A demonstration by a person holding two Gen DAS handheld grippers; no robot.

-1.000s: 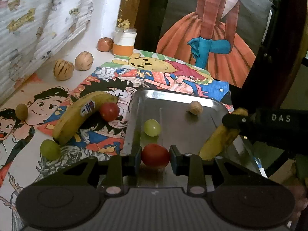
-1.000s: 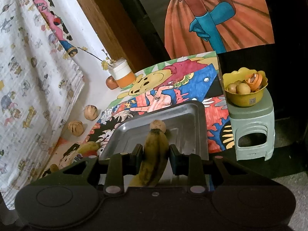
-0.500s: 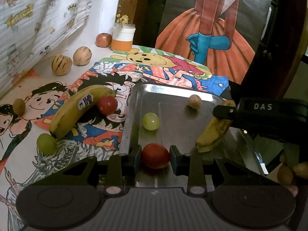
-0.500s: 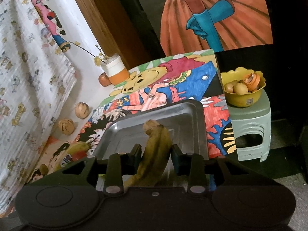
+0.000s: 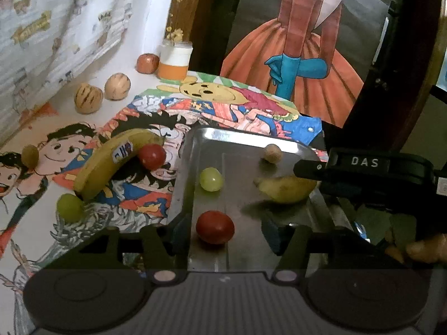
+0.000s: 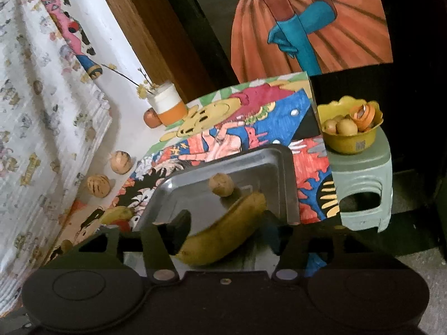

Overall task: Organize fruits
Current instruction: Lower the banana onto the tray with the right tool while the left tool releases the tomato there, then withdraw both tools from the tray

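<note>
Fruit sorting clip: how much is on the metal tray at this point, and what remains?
Done: the metal tray holds a green grape, a small brown fruit, the red tomato and the ripe banana. In hand: nothing; left gripper and right gripper jaws have just been opening, pads clear. Left: yellow banana, second tomato, second grape on the mat.

1. The white tabletop [image 5: 56,117] is partly covered by a colourful cartoon drawing [image 5: 223,111].
2. Directly on its bare part lie two striped round fruits [image 5: 88,102], a reddish fruit [image 5: 147,63] and an orange-and-white cup [image 5: 174,65].
3. On the drawing rest a metal tray [image 5: 240,142], a stickered banana [image 5: 111,162], a red tomato [image 5: 152,156] and a green grape [image 5: 69,206].
</note>
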